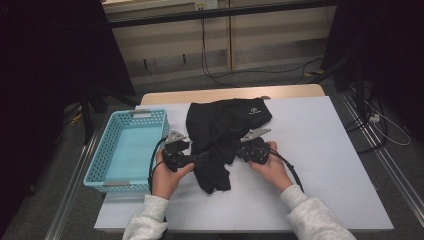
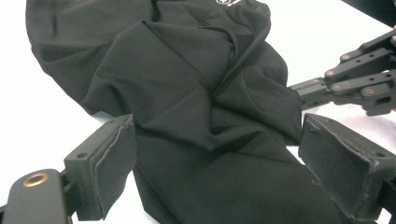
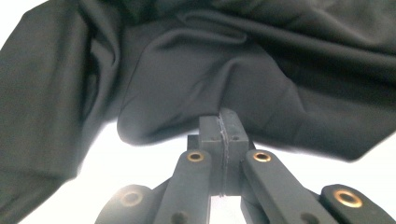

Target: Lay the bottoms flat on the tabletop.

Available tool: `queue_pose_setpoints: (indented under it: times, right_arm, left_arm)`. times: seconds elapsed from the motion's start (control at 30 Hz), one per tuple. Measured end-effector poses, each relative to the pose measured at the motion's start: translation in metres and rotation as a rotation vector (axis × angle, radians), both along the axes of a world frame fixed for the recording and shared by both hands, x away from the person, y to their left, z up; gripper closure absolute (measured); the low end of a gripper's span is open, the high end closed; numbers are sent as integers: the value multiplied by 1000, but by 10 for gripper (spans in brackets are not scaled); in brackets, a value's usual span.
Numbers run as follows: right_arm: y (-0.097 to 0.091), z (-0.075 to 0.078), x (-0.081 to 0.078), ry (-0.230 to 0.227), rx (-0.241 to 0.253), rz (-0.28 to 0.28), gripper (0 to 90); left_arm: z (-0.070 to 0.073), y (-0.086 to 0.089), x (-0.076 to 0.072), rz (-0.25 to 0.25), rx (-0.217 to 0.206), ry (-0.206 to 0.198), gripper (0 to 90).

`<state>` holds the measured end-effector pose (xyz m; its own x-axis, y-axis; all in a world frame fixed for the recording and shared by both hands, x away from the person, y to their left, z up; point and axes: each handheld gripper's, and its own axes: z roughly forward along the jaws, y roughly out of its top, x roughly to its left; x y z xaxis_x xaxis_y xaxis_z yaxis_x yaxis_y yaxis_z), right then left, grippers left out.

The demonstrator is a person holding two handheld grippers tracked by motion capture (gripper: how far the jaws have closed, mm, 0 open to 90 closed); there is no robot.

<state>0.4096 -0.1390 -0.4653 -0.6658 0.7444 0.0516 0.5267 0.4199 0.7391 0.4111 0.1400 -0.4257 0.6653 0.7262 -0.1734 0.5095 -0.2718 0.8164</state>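
Reaching in from below in the high view, both hands flank the black garment [image 1: 220, 130] on the white table [image 1: 325, 150], while the left claw [image 2: 215, 172] straddles cloth, jaws apart, and the right claw [image 3: 220, 126] pinches a fold's edge.

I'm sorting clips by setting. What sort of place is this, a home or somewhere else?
Probably a lab or workshop set up for recording, not a home. A plain white table stands on a grey floor with loose cables running across it, and dark stands flank the table.
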Motion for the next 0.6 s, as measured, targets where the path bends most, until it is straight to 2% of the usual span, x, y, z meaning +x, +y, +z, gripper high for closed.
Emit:
queue_pose_setpoints:
  times: [0.17, 0.27, 0.33, 0.47, 0.6]
  right_arm:
    - [-16, 5, -20, -1, 7, 15, 900]
    - [-29, 10, -34, -9, 36, 15, 900]
    - [-37, 14, -43, -18, 31, 11, 900]
    - [-53, 21, -53, -37, 66, -11, 900]
    - [-68, 29, -54, -58, 89, -48, 900]
  left_arm:
    - [1, -1, 0, -1, -4, -6, 118]
    - [0, -2, -1, -6, 8, -4, 119]
    - [1, -3, -2, -5, 6, -5, 119]
    - [1, -3, -4, -9, 10, -7, 120]
    - [0, -4, -6, -13, 16, -1, 120]
